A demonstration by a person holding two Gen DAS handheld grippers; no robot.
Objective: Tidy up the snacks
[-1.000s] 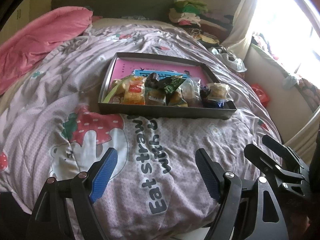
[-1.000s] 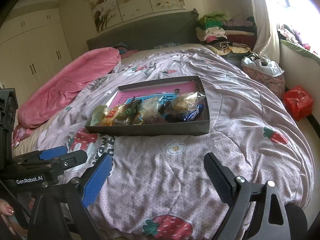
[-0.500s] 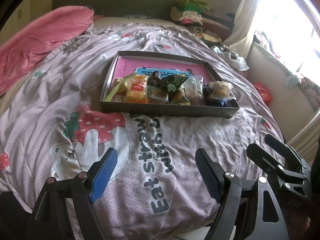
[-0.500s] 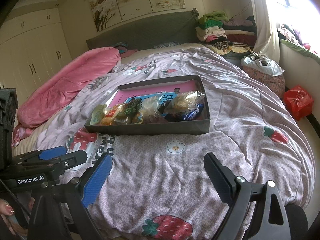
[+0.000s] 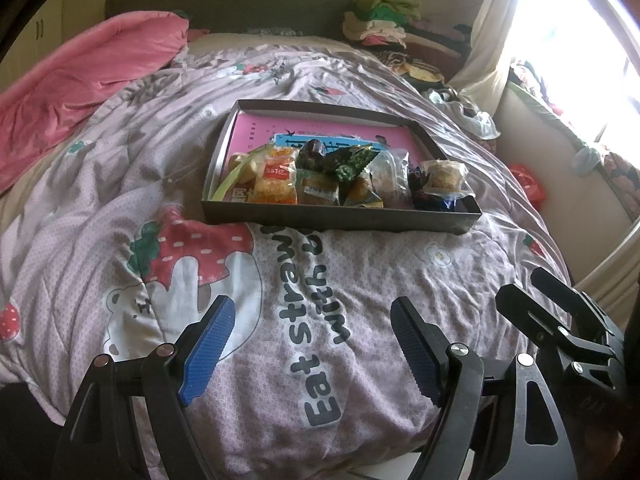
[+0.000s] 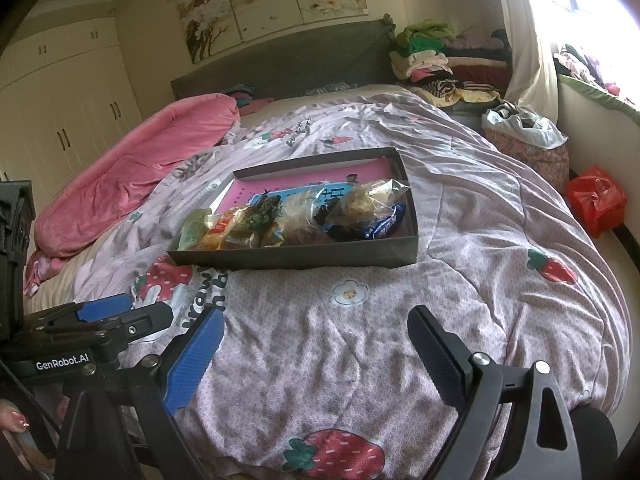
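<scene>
A shallow dark grey box [image 5: 340, 222] lies on the bed, also in the right wrist view [image 6: 296, 258]. Several wrapped snacks [image 5: 344, 176] lie in a row along its near edge, over pink and blue books; they also show in the right wrist view [image 6: 296, 216]. My left gripper [image 5: 312, 320] is open and empty over the quilt, well short of the box. My right gripper [image 6: 316, 332] is open and empty too, beside the left one [image 6: 104, 312]. It shows at the right edge of the left wrist view [image 5: 560, 312].
The quilt [image 5: 280, 300] has strawberry prints and lettering. A pink duvet [image 6: 132, 176] is bunched at the left. Folded clothes [image 6: 440, 56] are stacked by the headboard. A red bag [image 6: 596, 200] lies on the floor at the right, near the window.
Both grippers stay open and empty. In the left wrist view the box has drifted slightly down and closer. The right wrist view is almost unchanged.
</scene>
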